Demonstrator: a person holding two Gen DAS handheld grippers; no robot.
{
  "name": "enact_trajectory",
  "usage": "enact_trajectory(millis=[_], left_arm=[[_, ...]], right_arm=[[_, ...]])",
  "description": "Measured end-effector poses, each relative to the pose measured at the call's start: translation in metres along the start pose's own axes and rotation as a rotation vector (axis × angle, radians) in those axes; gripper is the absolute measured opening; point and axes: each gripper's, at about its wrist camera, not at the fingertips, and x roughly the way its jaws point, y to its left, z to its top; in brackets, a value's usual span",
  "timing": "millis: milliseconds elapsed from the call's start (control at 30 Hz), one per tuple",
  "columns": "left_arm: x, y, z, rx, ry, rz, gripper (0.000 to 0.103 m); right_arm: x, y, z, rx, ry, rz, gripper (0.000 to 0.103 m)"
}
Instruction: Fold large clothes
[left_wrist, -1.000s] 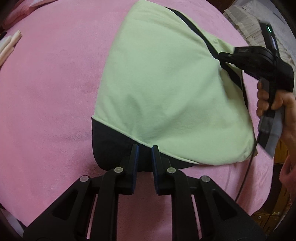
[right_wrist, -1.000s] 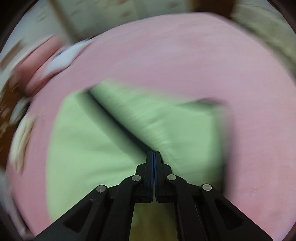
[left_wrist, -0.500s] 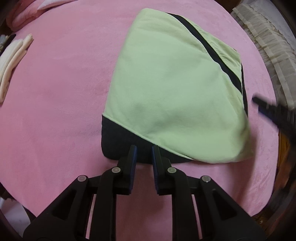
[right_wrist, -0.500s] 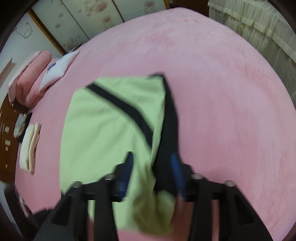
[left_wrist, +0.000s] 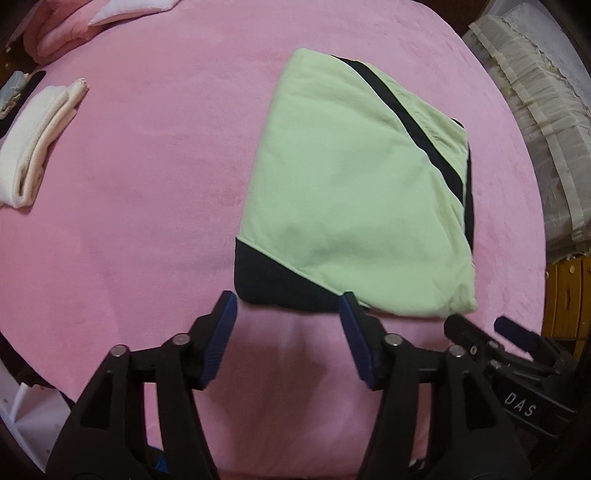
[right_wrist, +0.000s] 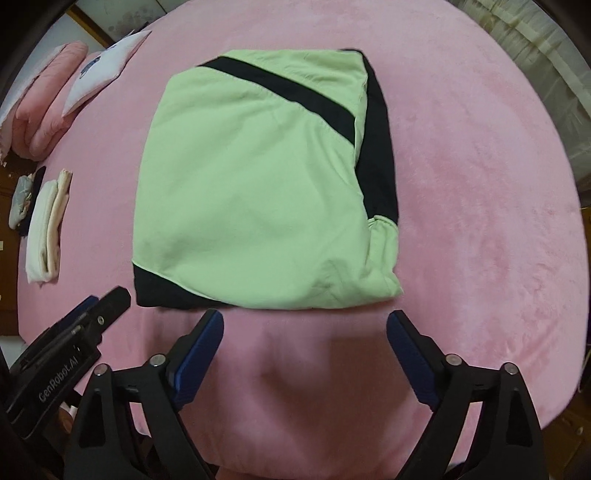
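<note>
The green garment (right_wrist: 255, 192) with black panels lies folded into a compact packet on the pink bed (right_wrist: 480, 184), filling the middle of the right wrist view and the centre-right of the left wrist view. Both claws have just been opening and hold nothing — the left claw (left_wrist: 288, 332) is spread with its tips at the packet's near black corner, the right claw (right_wrist: 304, 345) spread wider just below the packet's near edge. By the look of it the fold is finished, or nearly so, and this is the release. The next move, I judge, is either one more fold or carrying the packet to the cream folded cloth (right_wrist: 46, 236) at the left edge — either calls for a fresh pinch on an edge, through all layers.
</note>
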Motion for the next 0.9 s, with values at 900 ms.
enact_trajectory(millis=[900], left_arm=[[-0.006,-0.012,0.028,0.078,0.038,0.016,0.069]], right_arm=[[-0.044,-0.004,0.034,-0.028,-0.054,-0.034,0.096]])
